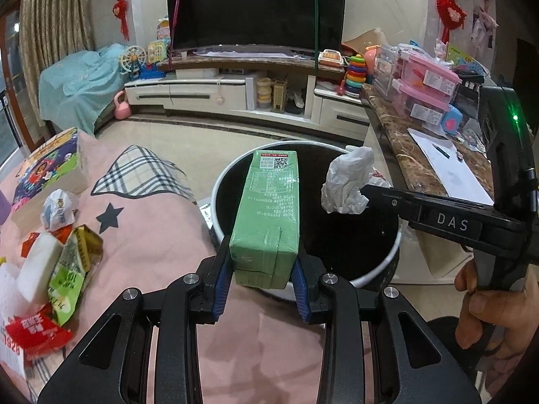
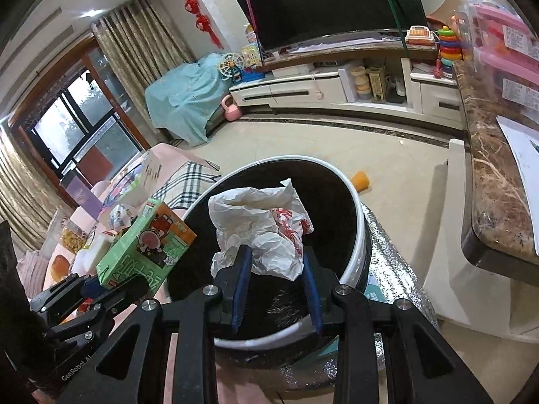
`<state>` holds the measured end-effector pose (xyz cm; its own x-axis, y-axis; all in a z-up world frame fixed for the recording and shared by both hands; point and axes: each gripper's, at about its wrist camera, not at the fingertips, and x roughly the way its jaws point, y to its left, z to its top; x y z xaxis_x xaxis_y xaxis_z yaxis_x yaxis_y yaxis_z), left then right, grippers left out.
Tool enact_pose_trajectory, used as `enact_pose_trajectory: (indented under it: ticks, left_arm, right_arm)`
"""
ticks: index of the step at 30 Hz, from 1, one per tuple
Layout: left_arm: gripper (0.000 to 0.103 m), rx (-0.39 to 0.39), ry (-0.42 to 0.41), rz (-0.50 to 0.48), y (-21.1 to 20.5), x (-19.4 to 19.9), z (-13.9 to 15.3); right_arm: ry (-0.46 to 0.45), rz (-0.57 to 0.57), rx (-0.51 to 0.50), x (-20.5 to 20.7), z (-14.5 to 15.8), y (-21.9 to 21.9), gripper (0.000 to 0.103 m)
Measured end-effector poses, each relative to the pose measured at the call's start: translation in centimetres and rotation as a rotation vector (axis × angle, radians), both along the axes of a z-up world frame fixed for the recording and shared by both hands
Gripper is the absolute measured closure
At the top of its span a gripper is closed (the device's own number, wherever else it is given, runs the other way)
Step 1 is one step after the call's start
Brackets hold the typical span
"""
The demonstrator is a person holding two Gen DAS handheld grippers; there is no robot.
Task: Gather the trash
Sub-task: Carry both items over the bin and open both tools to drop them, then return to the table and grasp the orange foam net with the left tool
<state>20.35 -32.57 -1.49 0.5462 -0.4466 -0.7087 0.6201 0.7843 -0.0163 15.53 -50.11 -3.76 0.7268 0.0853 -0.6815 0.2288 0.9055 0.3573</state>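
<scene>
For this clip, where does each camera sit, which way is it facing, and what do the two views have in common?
Left wrist: on the left gripper, looking along its fingers at the green carton held over the black bin; the right gripper and the hand holding it show.
Right wrist: on the right gripper, looking over the crumpled wrapper into the bin; the left gripper shows.
Shared: bin, carton, wrapper, TV.

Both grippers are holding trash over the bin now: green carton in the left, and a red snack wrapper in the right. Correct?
Not quite. The right gripper holds crumpled white paper, not a red snack wrapper, as the right wrist view shows. The left gripper does hold the green carton over the bin.
</scene>
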Motion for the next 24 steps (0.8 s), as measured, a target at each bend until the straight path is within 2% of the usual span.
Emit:
enact_pose_trajectory:
  ticks: [9, 13, 15, 20, 23, 24]
  left_arm:
    - [0.072, 0.02, 0.026, -0.002, -1.0, 1.3, -0.4]
    - [0.054, 0.012, 0.018, 0.011, -0.9, 1.2, -0.2]
    - [0.05, 0.007, 0.008, 0.013, -0.7, 1.0, 0.0]
    - [0.041, -0.006, 0.002, 0.045, 1.1, 0.1, -0.3]
    - [0.039, -0.017, 0.01, 0.079, 2.9, -0.7, -0.7]
    - [0.038, -0.017, 0.008, 0.094, 3.7, -1.1, -0.8]
  right_arm:
    - [0.031, 0.013, -0.033, 1.5, 0.1, 0.0, 0.069]
    - [0.032, 0.003, -0.054, 1.5, 0.3, 0.0, 0.063]
    - [0.027, -0.005, -0.054, 1.3, 0.5, 0.0, 0.053]
    - [-0.003, -0.01, -0.04, 0.7, 1.2, 0.2, 0.044]
    - [-0.03, 0.001, -0.035, 0.1, 1.5, 1.2, 0.028]
    - [-0.037, 0.006, -0.033, -0.1, 1.6, 1.6, 0.026]
